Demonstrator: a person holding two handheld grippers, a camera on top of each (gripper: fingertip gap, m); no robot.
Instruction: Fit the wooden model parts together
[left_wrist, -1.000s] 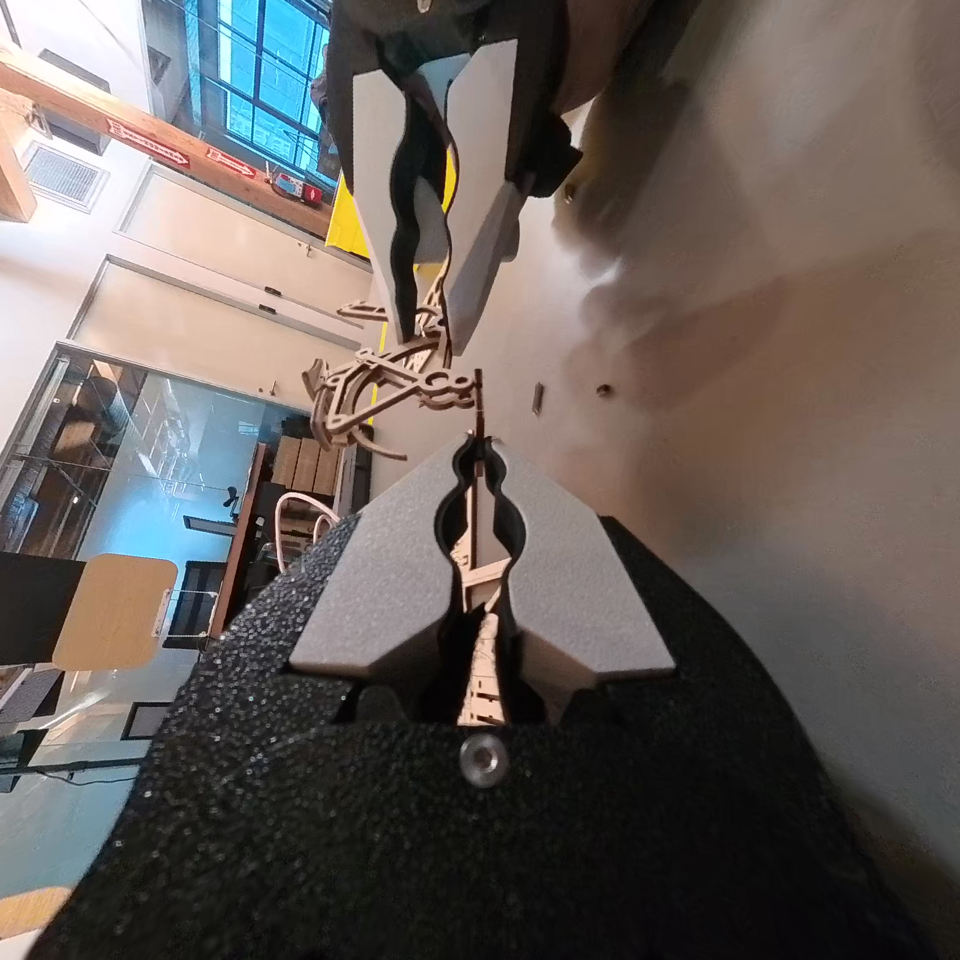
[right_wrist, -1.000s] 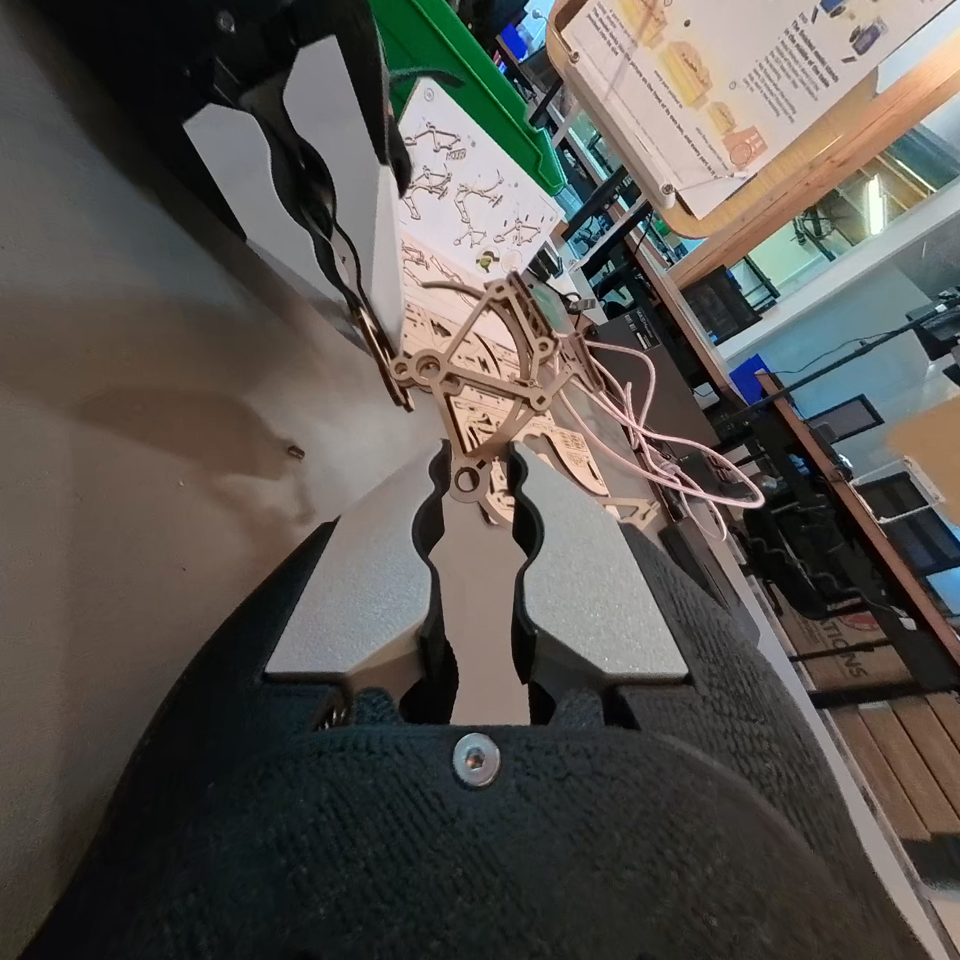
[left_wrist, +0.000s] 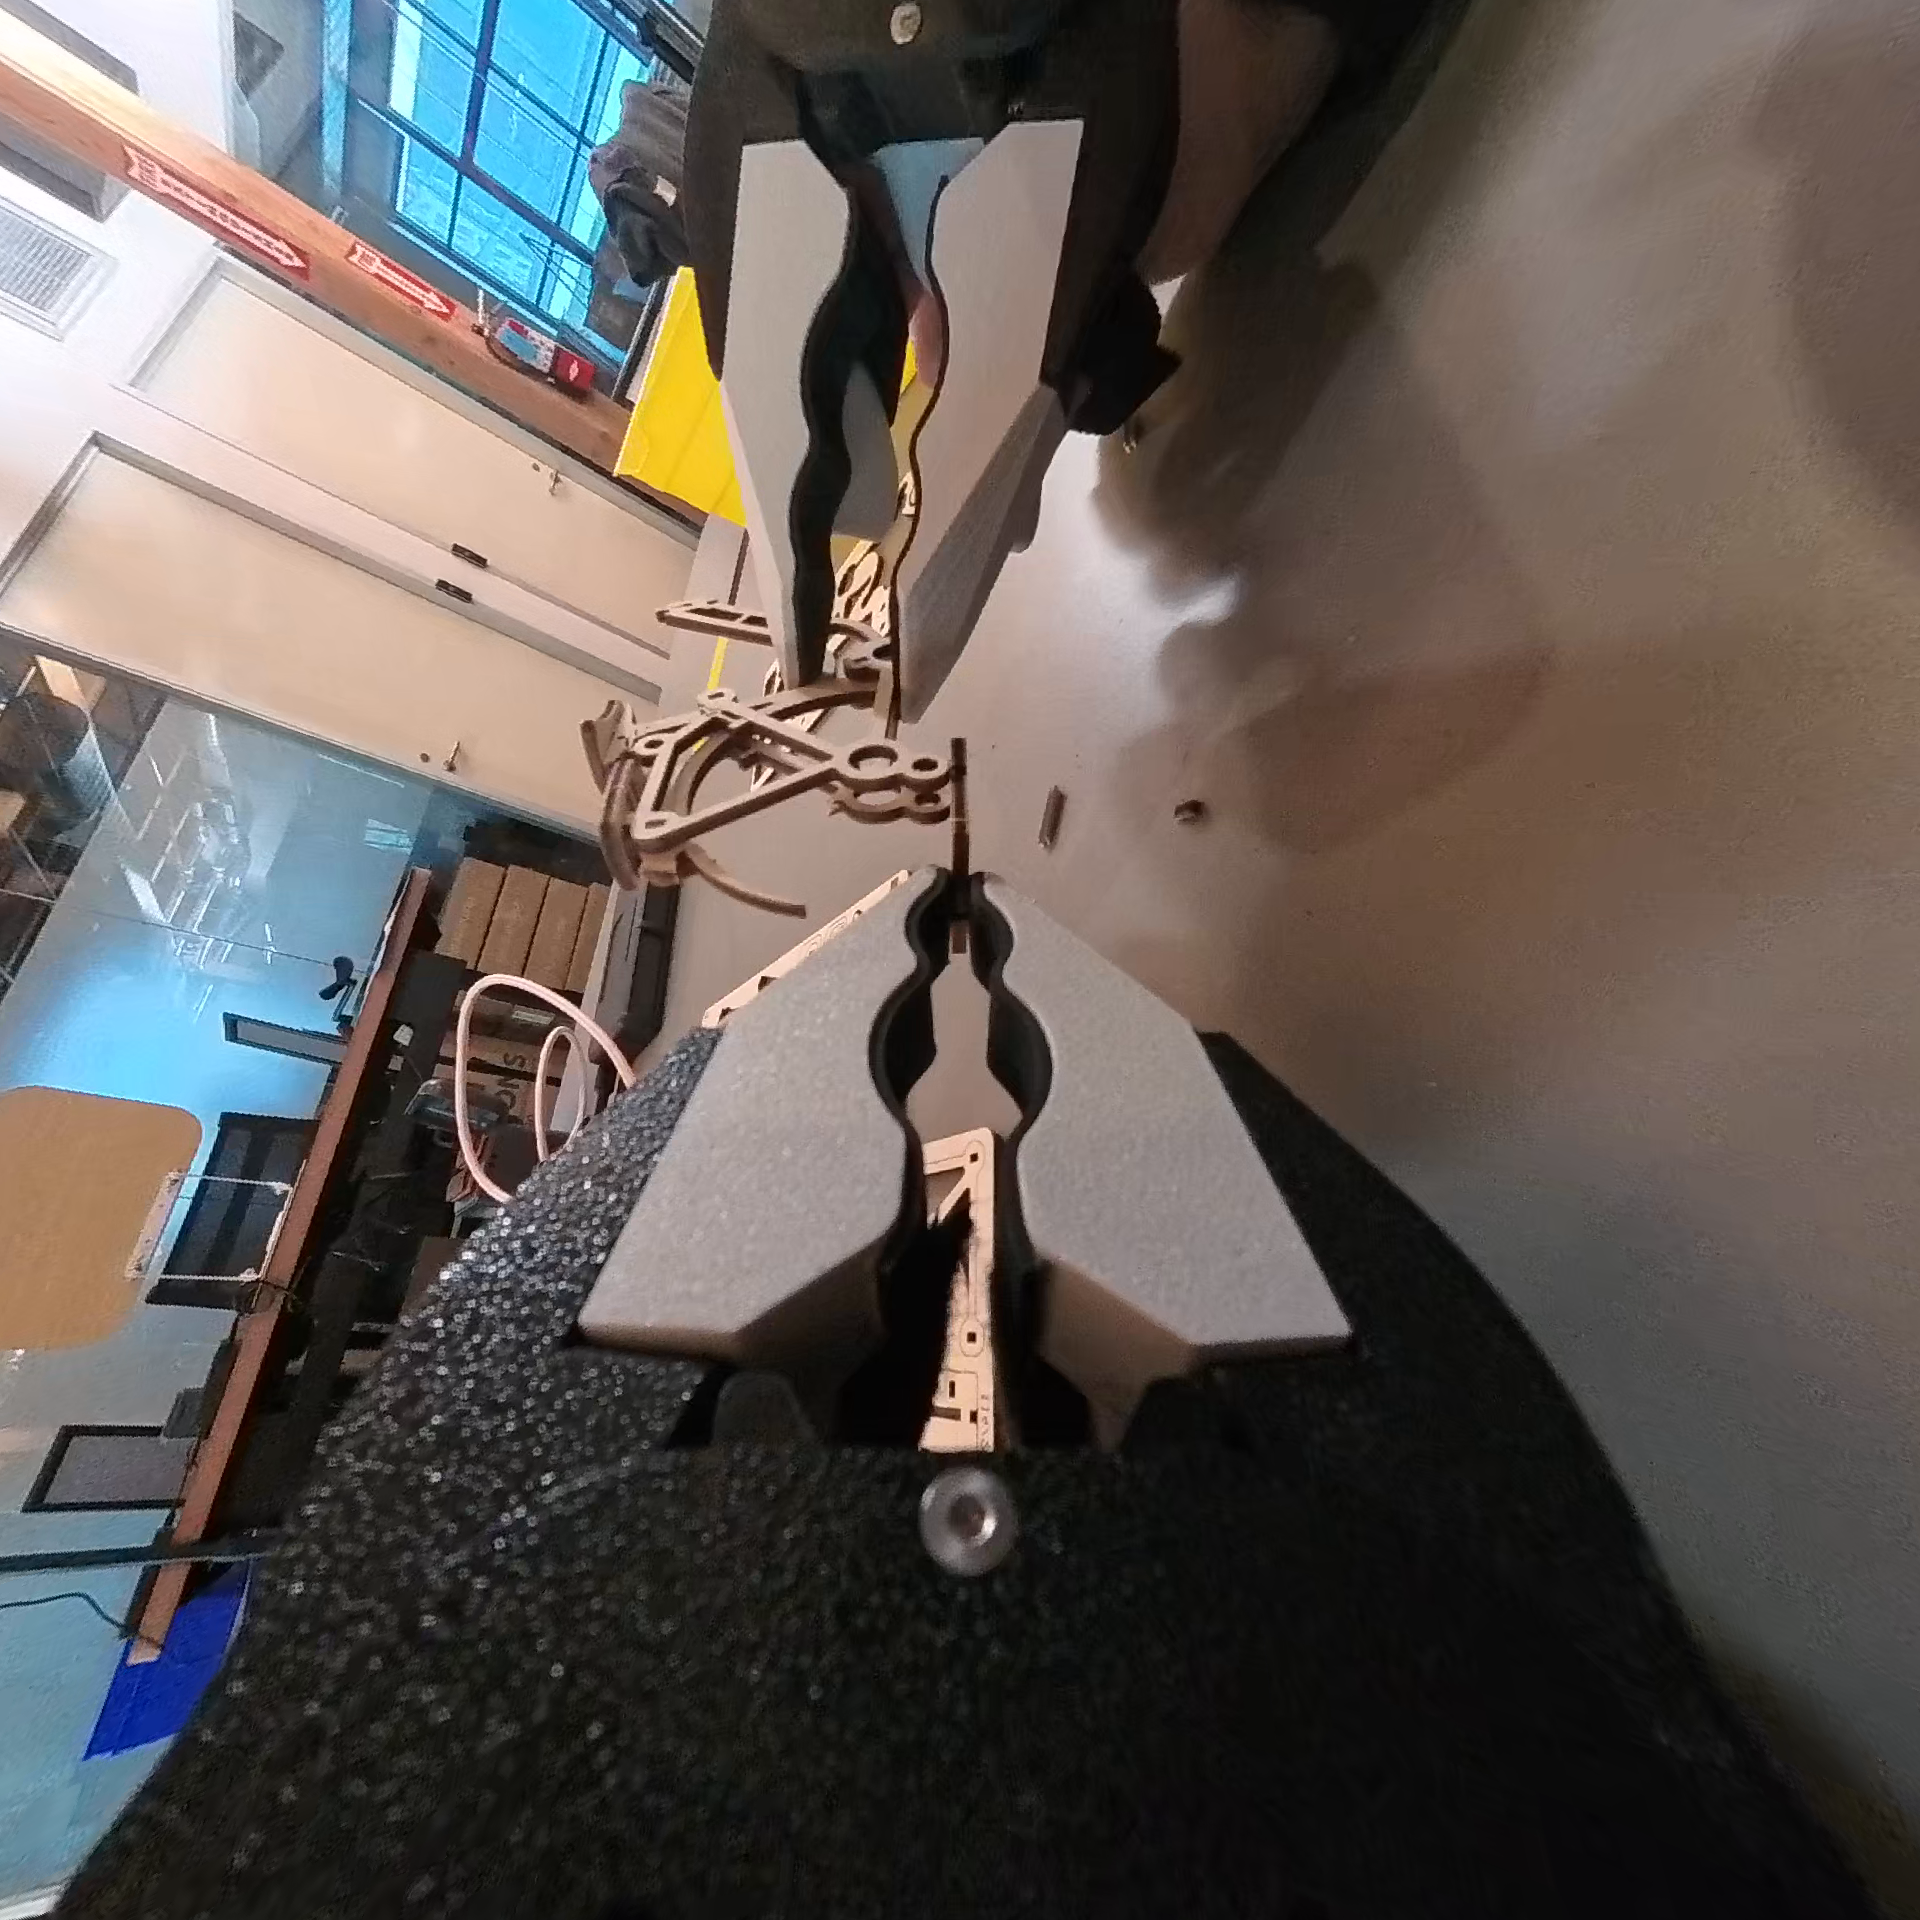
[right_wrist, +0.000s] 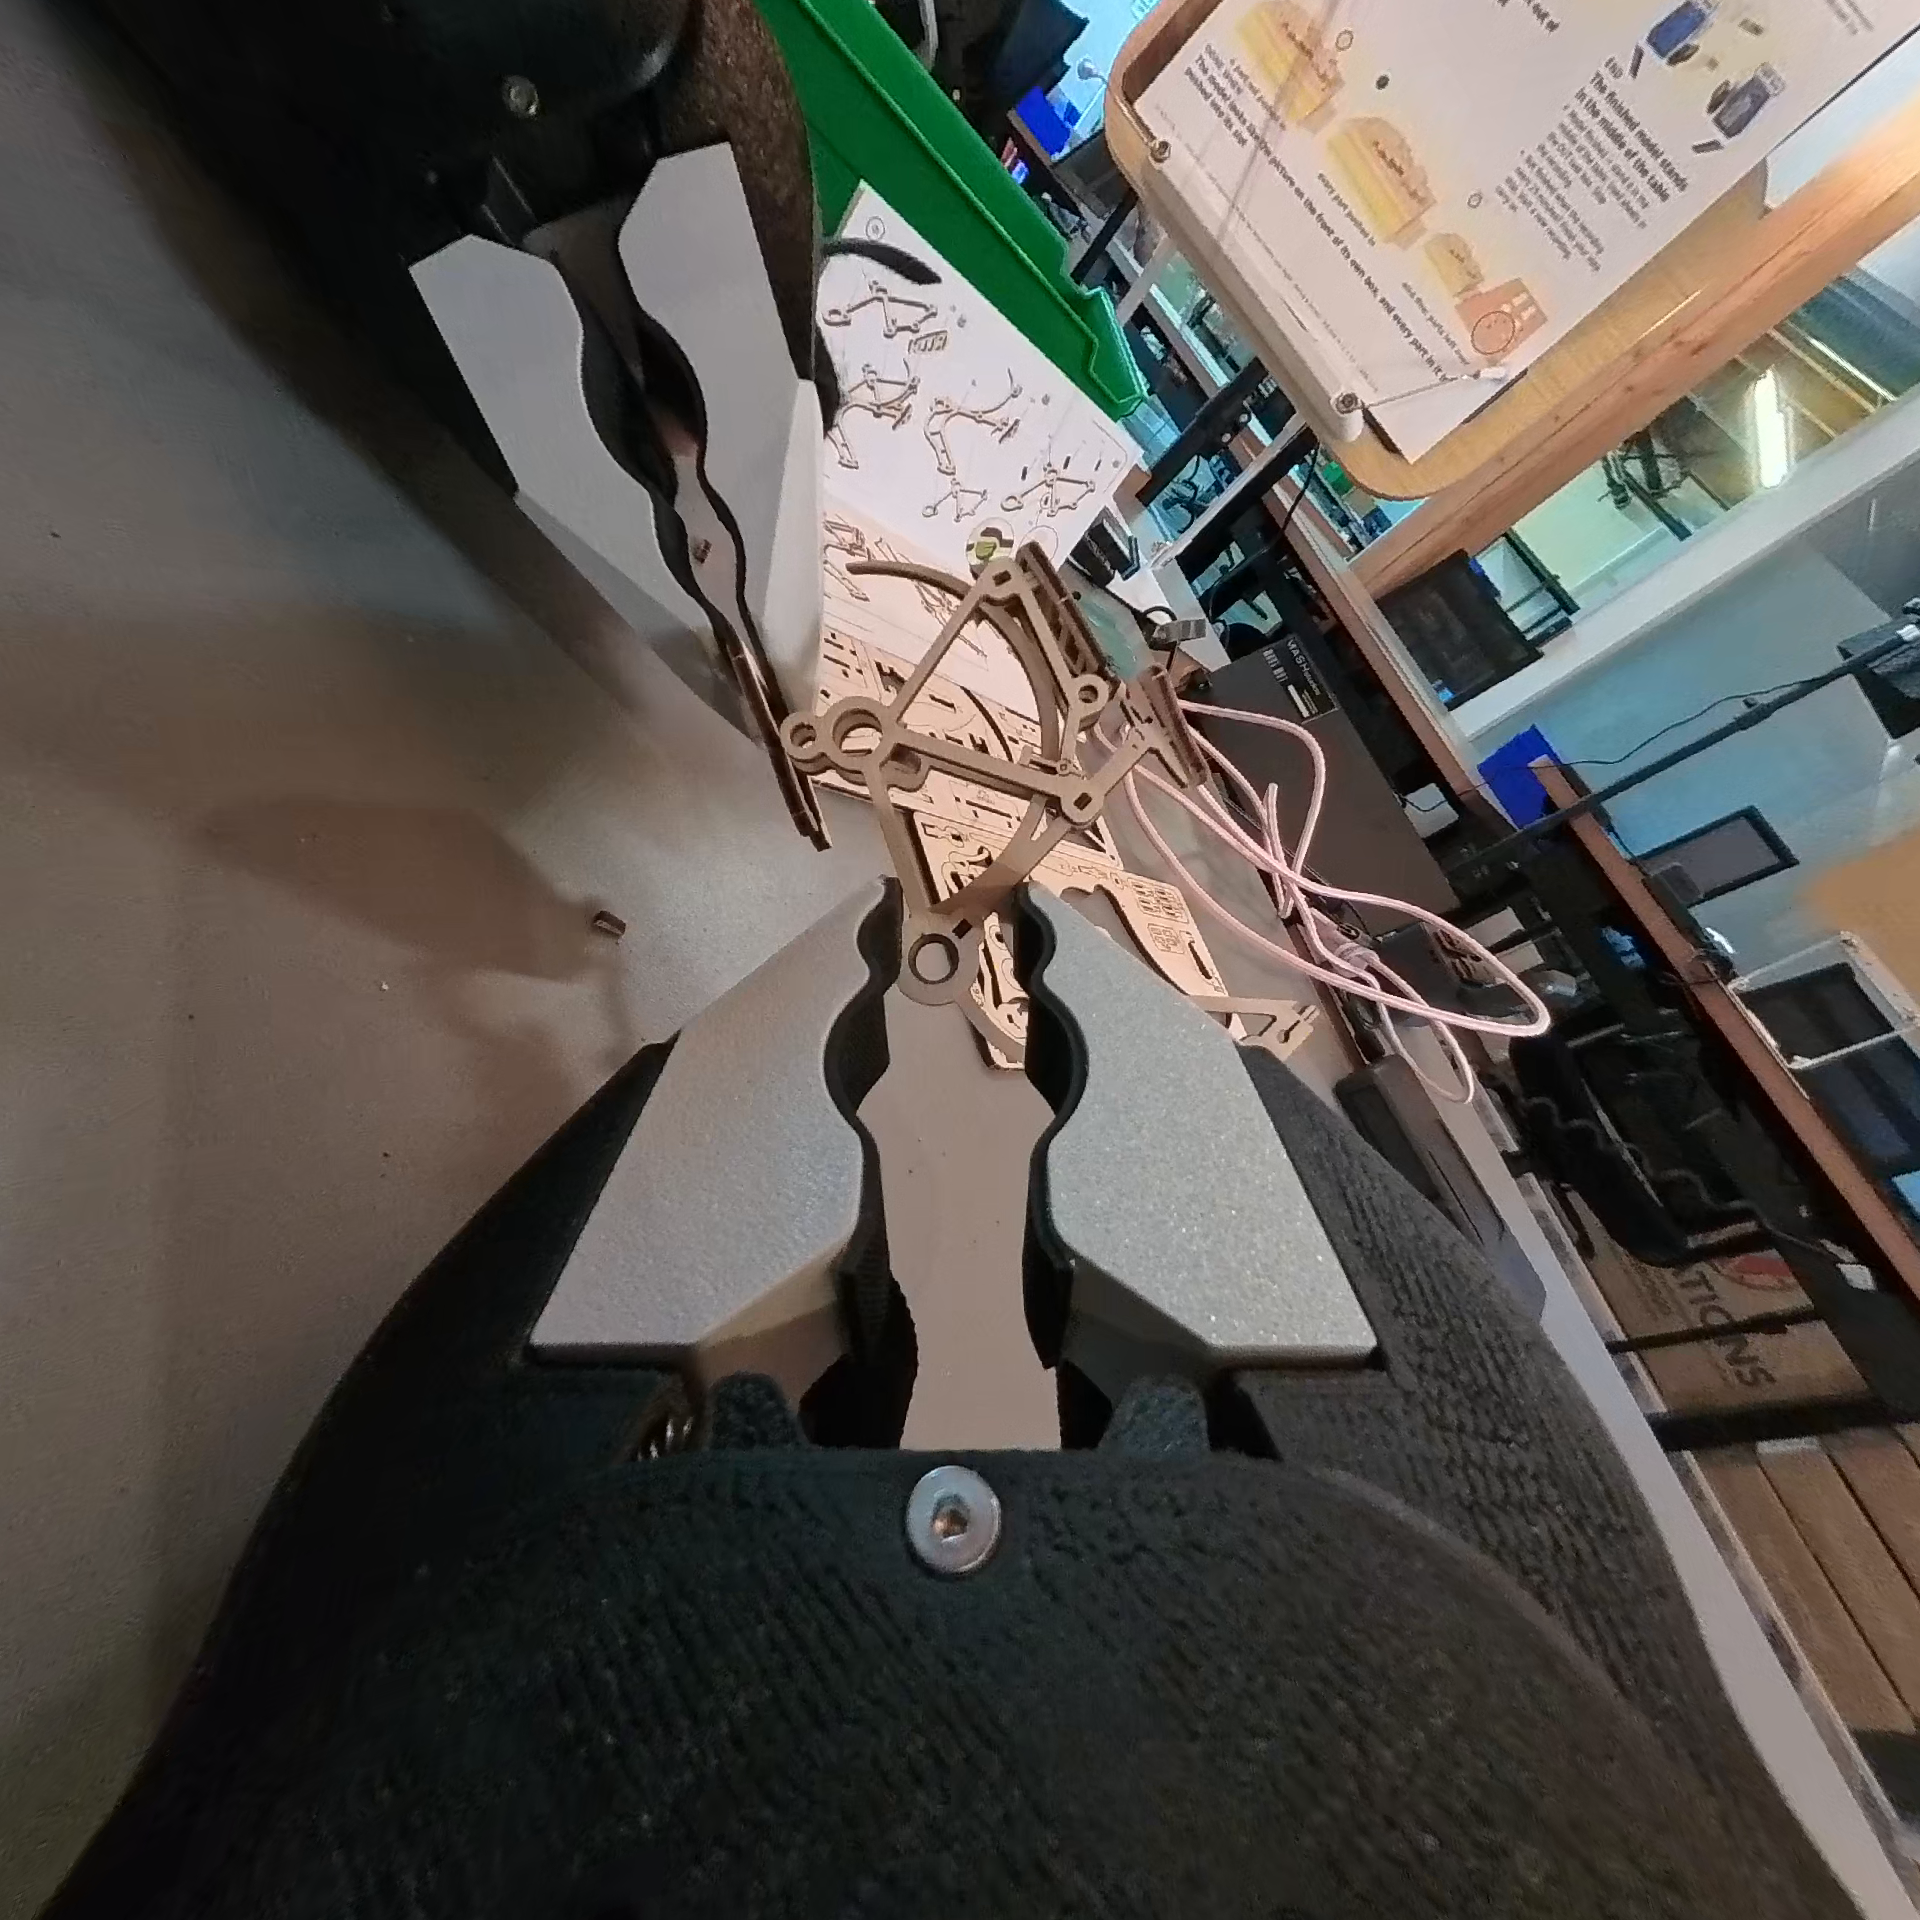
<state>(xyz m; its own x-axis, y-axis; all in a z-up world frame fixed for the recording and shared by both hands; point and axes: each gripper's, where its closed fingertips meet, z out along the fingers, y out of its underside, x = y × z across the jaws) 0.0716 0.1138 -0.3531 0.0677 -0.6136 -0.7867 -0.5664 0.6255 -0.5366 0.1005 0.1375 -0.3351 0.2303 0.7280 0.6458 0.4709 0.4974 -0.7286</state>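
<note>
Left fingers (left_wrist: 790, 1122) first: the left gripper (left_wrist: 958, 906) is pinched together at the very tips on a thin wooden strip (left_wrist: 957, 821), which we see edge-on, standing out straight ahead. Over to the right fingers (right_wrist: 727, 1143): the right gripper (right_wrist: 954, 904) has them closed against the ring lug at the bottom of the openwork wooden frame (right_wrist: 992, 781), and that frame hangs clear above the bench (right_wrist: 312, 1039), well in from its edges.

What's new since a second ago? Very little between the parts. The frame's holed end (left_wrist: 896, 777) sat against the strip's face then and it sits there now, perhaps a touch closer. We judge nothing has seated: the strip lies alongside the end, not visibly through any hole or slot. Behind the left fingers the background has shifted, and an engraved parts sheet (left_wrist: 961, 1299) shows through the gap, so the left gripper has drifted a little over the bench.

For the task, that reads as alignment, with the push to come. Our guess is the strip needs lining up with its slot before pressure goes on; thin ply could snap if forced askew.

Further out, more cut sheets (right_wrist: 1091, 883) and a white instruction sheet (right_wrist: 966, 416) lie toward the bench's far edge, and a small loose bit (right_wrist: 606, 922) rests on open bench.
</note>
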